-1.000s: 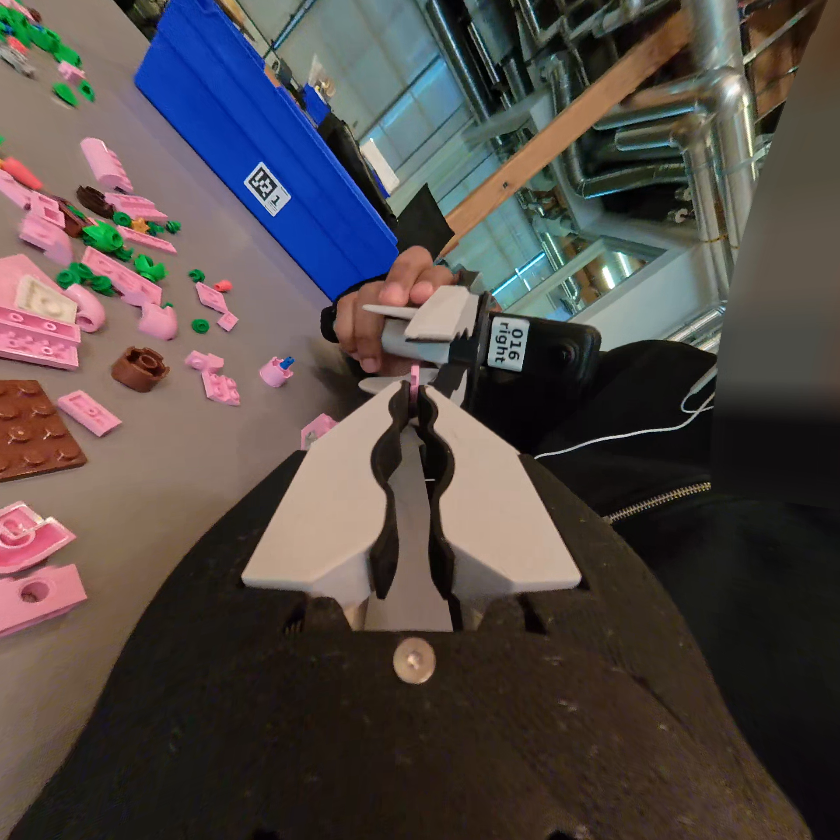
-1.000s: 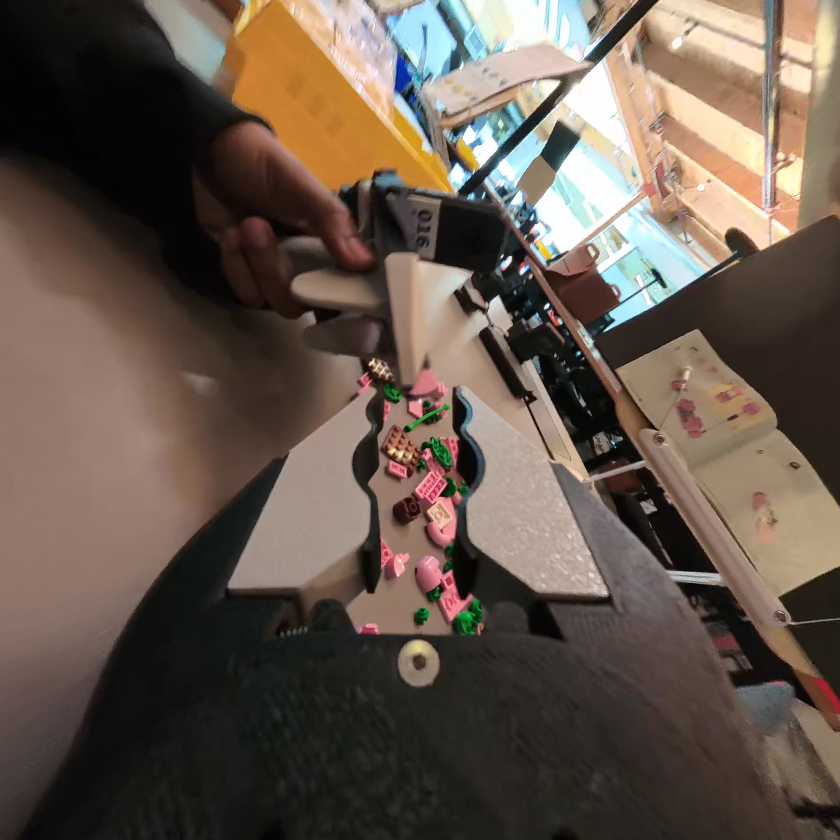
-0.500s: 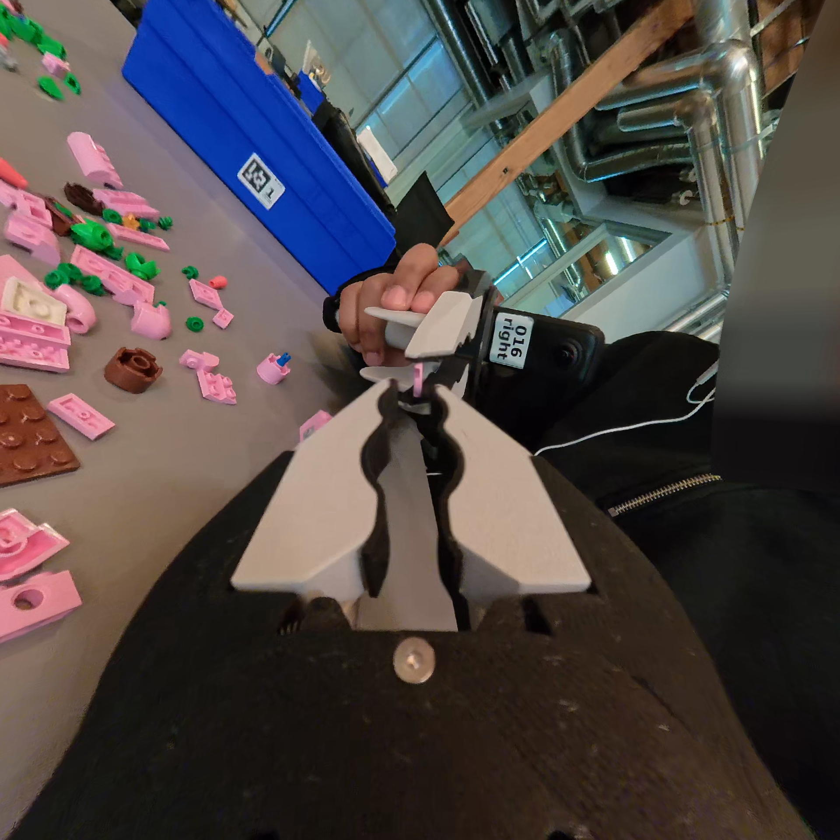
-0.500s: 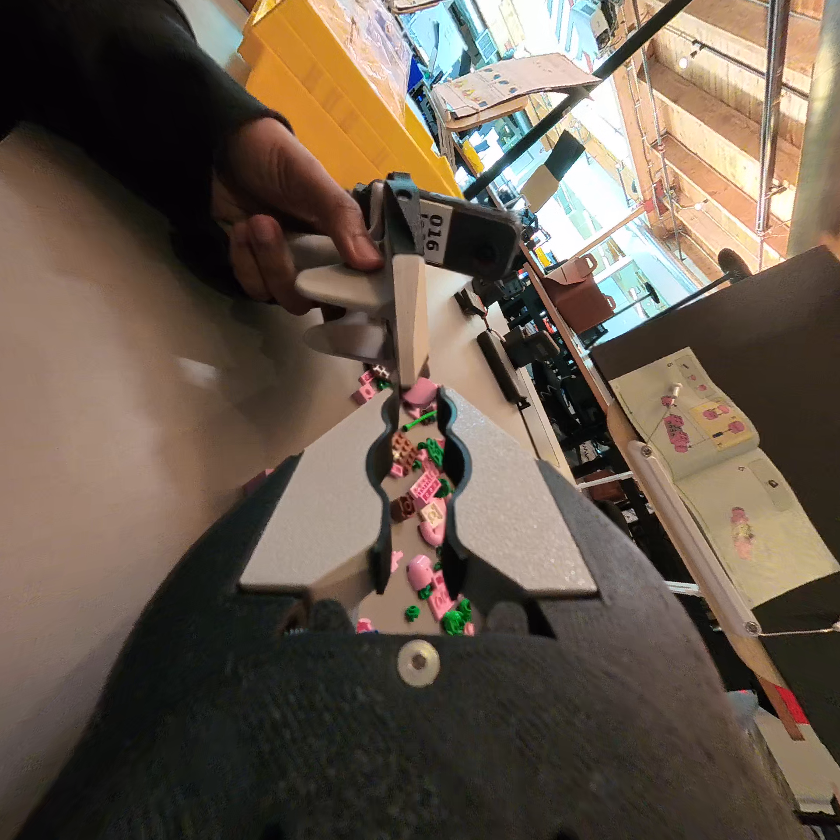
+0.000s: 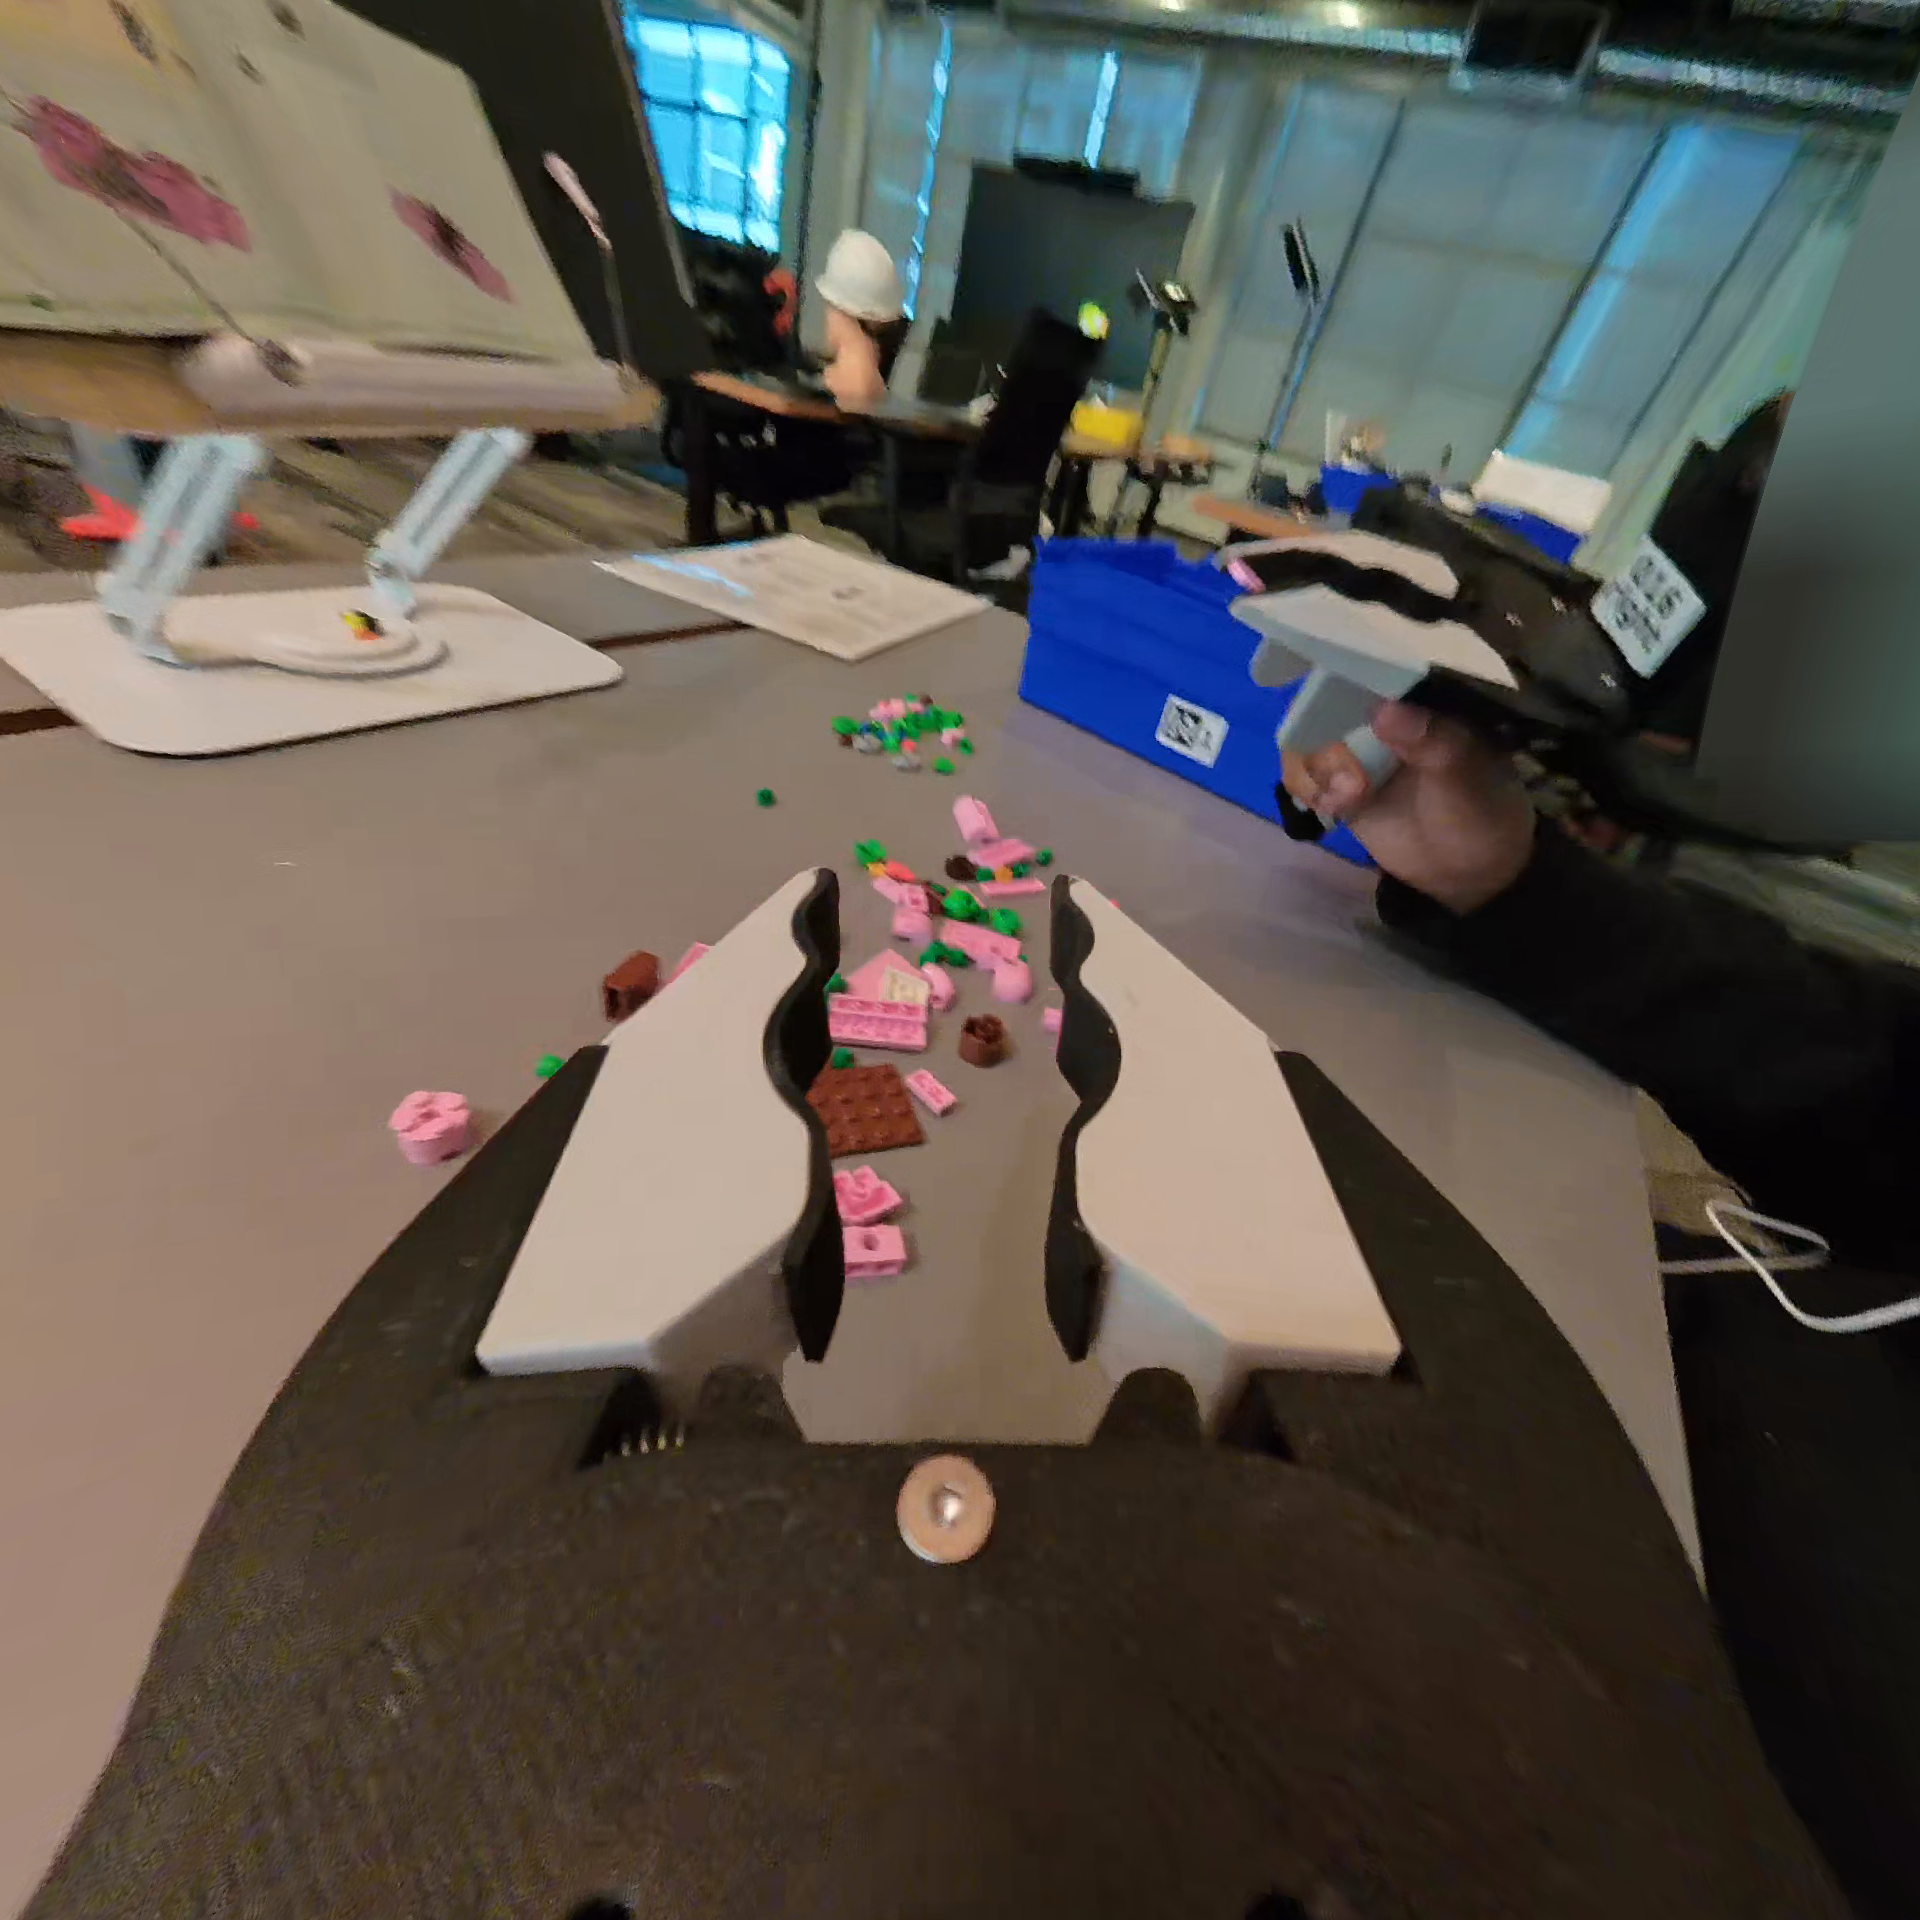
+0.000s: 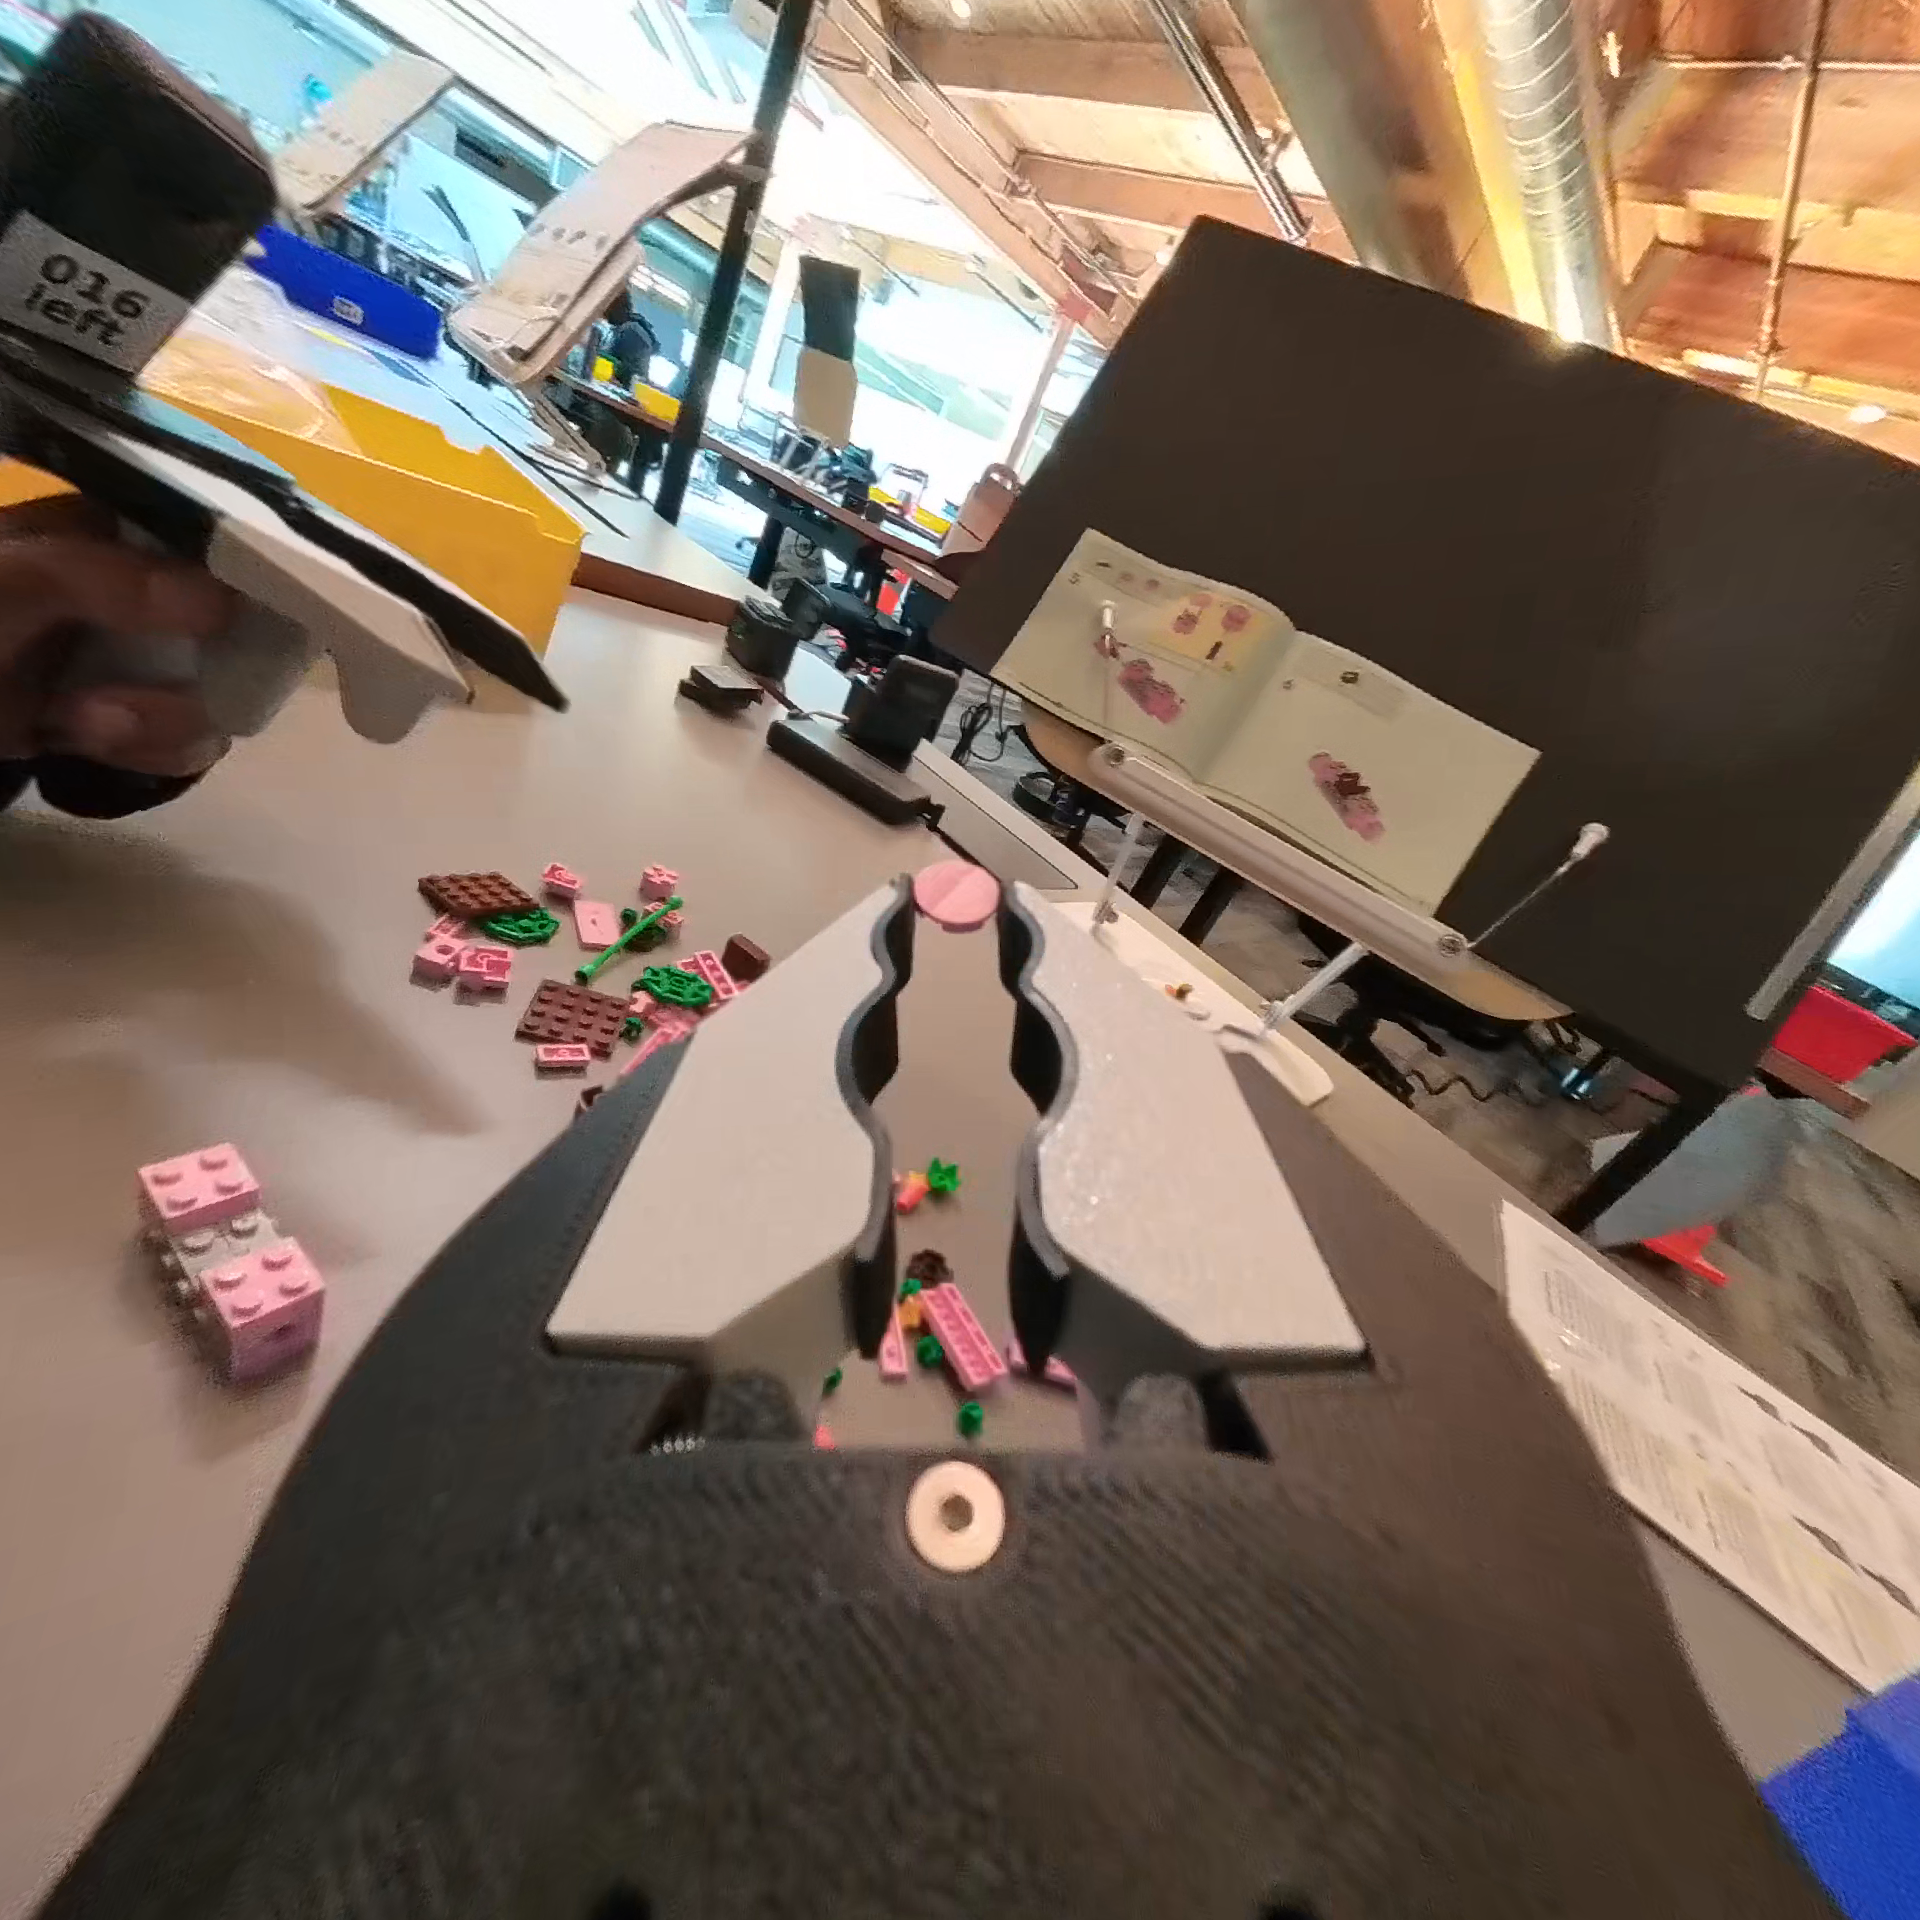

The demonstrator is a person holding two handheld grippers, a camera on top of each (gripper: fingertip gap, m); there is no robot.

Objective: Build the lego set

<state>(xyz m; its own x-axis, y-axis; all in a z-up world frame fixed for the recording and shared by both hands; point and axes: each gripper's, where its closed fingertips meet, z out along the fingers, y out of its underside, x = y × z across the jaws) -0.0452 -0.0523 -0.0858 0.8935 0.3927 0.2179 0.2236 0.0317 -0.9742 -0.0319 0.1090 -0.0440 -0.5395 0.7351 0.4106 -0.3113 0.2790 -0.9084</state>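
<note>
On the grey worktop [image 5: 312, 935], middle area: loose lego pieces [image 5: 914, 987] in pink, green and brown, scattered in a band running toward the far edge.

- Brown studded plate [image 5: 864, 1110], flat, at the near end of the scatter, with small pink plates just beside it.
- Pink round piece [image 5: 429, 1125], alone, well apart to the left side of the scatter.
- Pink and grey brick assembly [image 6: 231, 1259], standing by itself near the front edge, apart from the loose pieces.
- Left gripper [image 5: 943, 904]: held above the worktop, jaws wide apart, nothing between them; the scatter shows through the gap.
- Right gripper [image 6: 954, 902]: raised off the worktop, jaws narrowed onto a pink round tile [image 6: 956, 895] pinched at the fingertips.
- Instruction booklet [image 6: 1268, 717], open on a white stand [image 5: 301, 655] at the far edge.
- Blue bin [image 5: 1132, 655] at the far right corner; yellow bin [image 6: 416, 488] at the far left.
- Printed sheet [image 5: 800, 592] lying flat near the far edge, between stand and blue bin.
</note>
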